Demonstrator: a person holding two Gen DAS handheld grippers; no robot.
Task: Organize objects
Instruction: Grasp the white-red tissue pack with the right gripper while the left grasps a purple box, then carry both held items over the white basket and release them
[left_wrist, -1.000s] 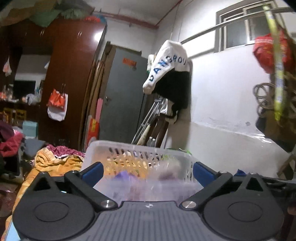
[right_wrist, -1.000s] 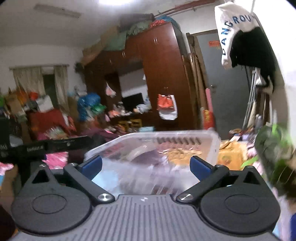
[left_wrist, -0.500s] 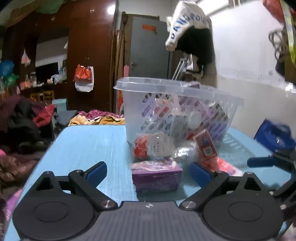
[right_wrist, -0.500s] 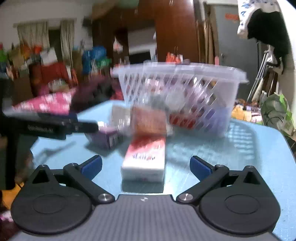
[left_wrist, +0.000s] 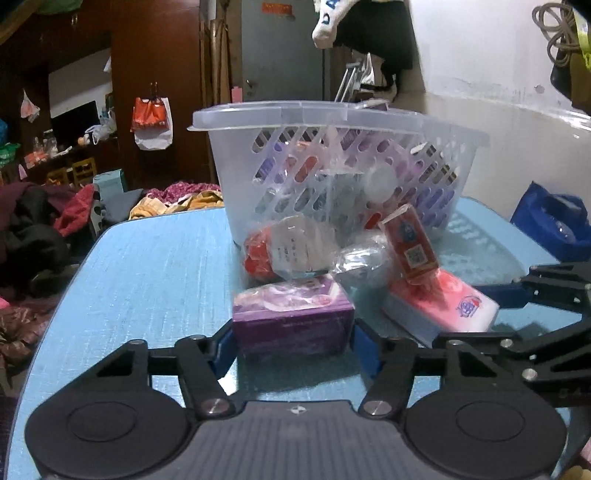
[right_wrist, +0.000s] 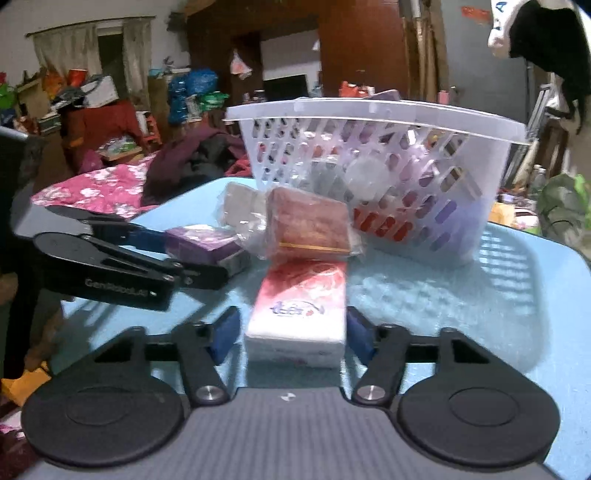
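Down on the blue table (left_wrist: 147, 266), the left gripper (left_wrist: 293, 345) brackets a purple box (left_wrist: 291, 317), its 2 blue fingers (left_wrist: 221, 349) standing just beside the box's ends; whether they actually press on it cannot be told. Likewise the right gripper (right_wrist: 293, 336) has its blue fingers (right_wrist: 225, 332) close on either side of a red-and-white tissue pack (right_wrist: 299, 314), with contact unclear. Both items lie flat on the table in front of a translucent white basket (left_wrist: 332, 122), which stands upright and already holds several packets seen through its slotted wall. Between the basket and the 2 items sits a small heap: a clear bag of red pieces with a white label (left_wrist: 284, 251), a shiny wrapped ball (left_wrist: 364, 262), and a red box (left_wrist: 412, 247) leaning tilted on the tissue pack's far end. From the right wrist view, the left gripper shows at the left, its fingers alongside the purple box (right_wrist: 201, 240), and the basket (right_wrist: 369, 110) rises behind.
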